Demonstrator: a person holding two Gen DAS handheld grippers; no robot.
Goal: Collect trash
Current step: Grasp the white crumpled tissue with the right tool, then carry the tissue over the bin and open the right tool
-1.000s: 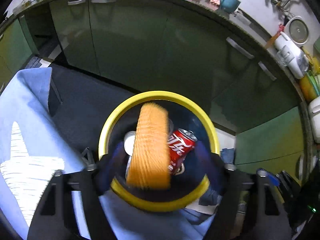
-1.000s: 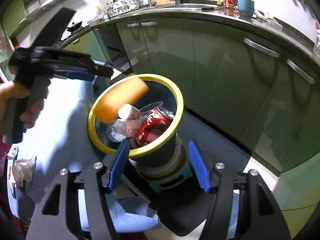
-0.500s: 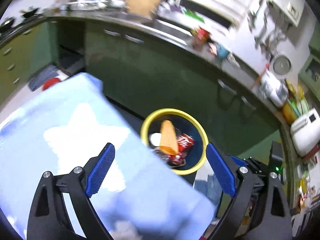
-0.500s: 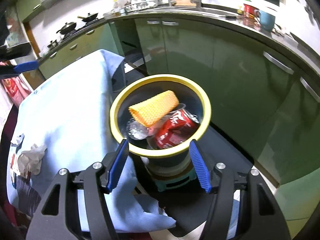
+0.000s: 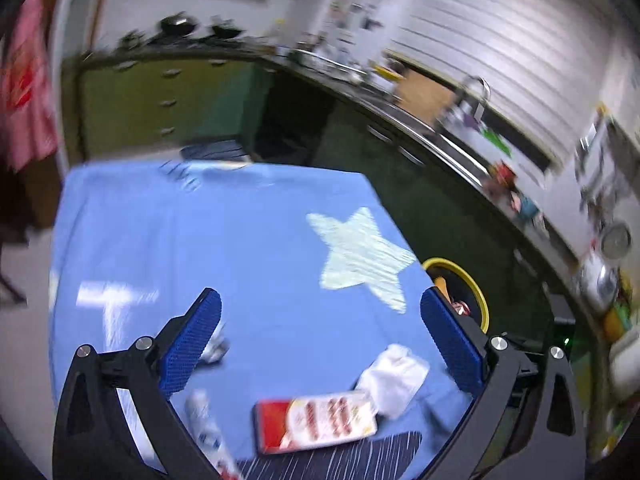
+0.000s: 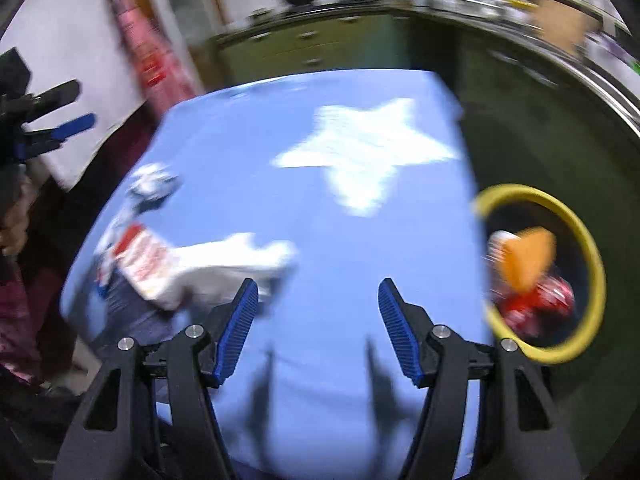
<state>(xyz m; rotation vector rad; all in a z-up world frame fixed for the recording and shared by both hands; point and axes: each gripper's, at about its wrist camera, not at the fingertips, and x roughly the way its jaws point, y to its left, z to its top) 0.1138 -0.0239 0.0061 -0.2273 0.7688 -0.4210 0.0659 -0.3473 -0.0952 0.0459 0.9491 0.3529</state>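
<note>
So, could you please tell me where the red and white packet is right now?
The red and white packet lies on the blue tablecloth, low in the left wrist view, touching the crumpled white tissue.

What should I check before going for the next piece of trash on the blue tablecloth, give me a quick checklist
1. Left gripper empty, jaws just opened wide: ok.
2. Right gripper empty, jaws apart: ok.
3. Trash left on the blue tablecloth: red and white wrapper, crumpled white tissue, more small scraps: ok, targets present.
4. Wrapper and tissue clear of each other: not ok, they touch or overlap.
5. Yellow-rimmed bin open beside the table, orange sponge and red can inside: ok.
6. Sharp view for aiming: not ok, both cameras blurred.
</note>
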